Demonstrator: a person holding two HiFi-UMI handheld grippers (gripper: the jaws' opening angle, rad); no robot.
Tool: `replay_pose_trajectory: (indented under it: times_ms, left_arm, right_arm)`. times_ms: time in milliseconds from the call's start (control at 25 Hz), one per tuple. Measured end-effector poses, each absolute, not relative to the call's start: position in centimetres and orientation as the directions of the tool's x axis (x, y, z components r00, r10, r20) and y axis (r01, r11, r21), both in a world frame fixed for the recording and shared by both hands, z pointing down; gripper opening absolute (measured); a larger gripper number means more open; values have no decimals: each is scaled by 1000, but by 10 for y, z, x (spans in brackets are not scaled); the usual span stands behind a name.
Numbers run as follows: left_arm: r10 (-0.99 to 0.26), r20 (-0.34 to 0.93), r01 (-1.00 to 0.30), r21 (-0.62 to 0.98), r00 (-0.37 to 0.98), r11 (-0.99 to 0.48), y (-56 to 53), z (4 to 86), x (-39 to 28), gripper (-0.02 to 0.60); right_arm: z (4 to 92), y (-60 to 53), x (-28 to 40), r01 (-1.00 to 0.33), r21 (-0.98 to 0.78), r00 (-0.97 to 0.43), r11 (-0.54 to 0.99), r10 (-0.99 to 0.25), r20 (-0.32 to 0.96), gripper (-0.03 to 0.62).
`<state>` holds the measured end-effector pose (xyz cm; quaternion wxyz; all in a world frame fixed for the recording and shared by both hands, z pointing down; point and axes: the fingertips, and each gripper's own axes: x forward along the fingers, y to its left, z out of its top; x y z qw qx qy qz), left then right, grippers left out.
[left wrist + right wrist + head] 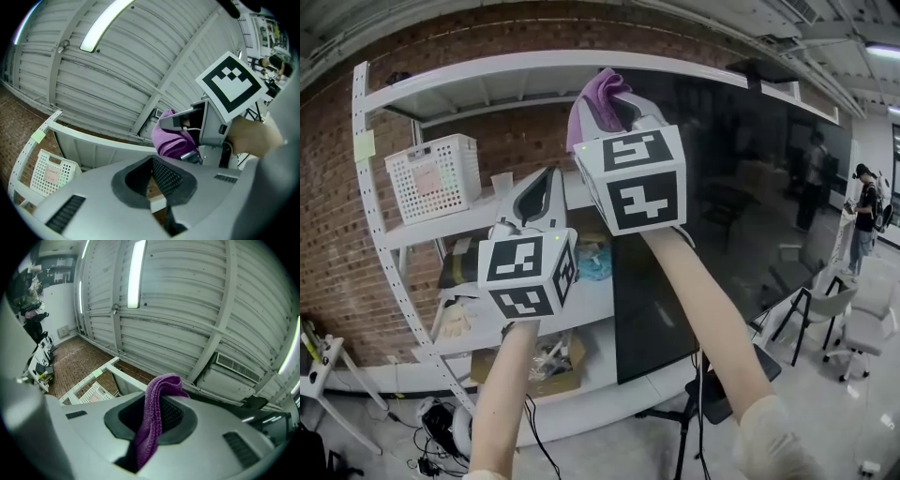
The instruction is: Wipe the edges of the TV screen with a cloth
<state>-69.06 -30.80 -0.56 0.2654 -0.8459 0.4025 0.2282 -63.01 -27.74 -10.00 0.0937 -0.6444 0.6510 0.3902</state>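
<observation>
The right gripper (158,401) is clamped on the purple cloth (153,420). The cloth runs up between the two pads, rises above the jaw tips, and folds over at the top. In the head view the right gripper (614,105) is raised, with the cloth (602,92) at the upper left corner of the TV (731,197); contact with the screen edge cannot be confirmed. The left gripper (151,165) has its jaws closed together with nothing between them. In the head view it (542,183) sits lower than the right gripper and to its left, in front of the white shelf (422,230), apart from the cloth. A white basket (434,176) stands on the shelf, left of both grippers.
</observation>
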Motion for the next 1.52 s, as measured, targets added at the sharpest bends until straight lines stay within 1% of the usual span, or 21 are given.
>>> replay_pose_trajectory:
  times_ms: [120, 600, 680, 800, 920, 1040, 1120, 1200, 1280, 1360, 1520]
  left_arm:
    - [-543, -611, -795, -263, 576, -547, -304, -20, -687, 15]
    - [-538, -647, -819, -258, 540, -512, -284, -51, -688, 15]
    - [-538, -650, -820, -253, 537, -514, -283, -53, -688, 15]
    - [-536, -657, -825, -252, 530, -506, -280, -57, -687, 15]
    - [-537, -659, -828, -256, 527, -498, -279, -59, -683, 15]
    - [-535, -660, -827, -255, 528, -501, -277, -59, -676, 15]
    - [-533, -660, -826, -256, 529, -502, -276, -59, -670, 15]
    - [-531, -663, -825, -253, 528, -505, -275, -59, -665, 15]
    - [-527, -668, -825, -247, 526, -509, -272, -60, -660, 15]
    - [-523, -676, -827, -242, 519, -508, -268, -61, -657, 15]
    - [-513, -692, -831, -236, 508, -504, -261, -65, -652, 15]
  right_arm:
    - [-108, -278, -631, -907, 400, -163, -134, -763, -625, 63]
    - [-135, -268, -629, -901, 419, -208, -111, -737, -643, 61]
    - [-144, -255, -629, -884, 440, -211, -159, -704, -678, 61]
    - [-163, -235, -622, -830, 483, -200, -278, -659, -725, 61]
    - [-180, -222, -608, -754, 524, -191, -397, -630, -753, 61]
    - [-192, -214, -595, -646, 558, -183, -521, -604, -776, 61]
    - [-195, -213, -591, -535, 590, -188, -604, -596, -780, 61]
    - [-191, -218, -595, -389, 652, -220, -651, -621, -752, 61]
    - [-179, -231, -602, -270, 727, -263, -632, -677, -687, 61]
    - [-163, -242, -610, -188, 785, -291, -590, -730, -618, 61]
    - [-146, -259, -617, -109, 840, -327, -532, -779, -535, 61]
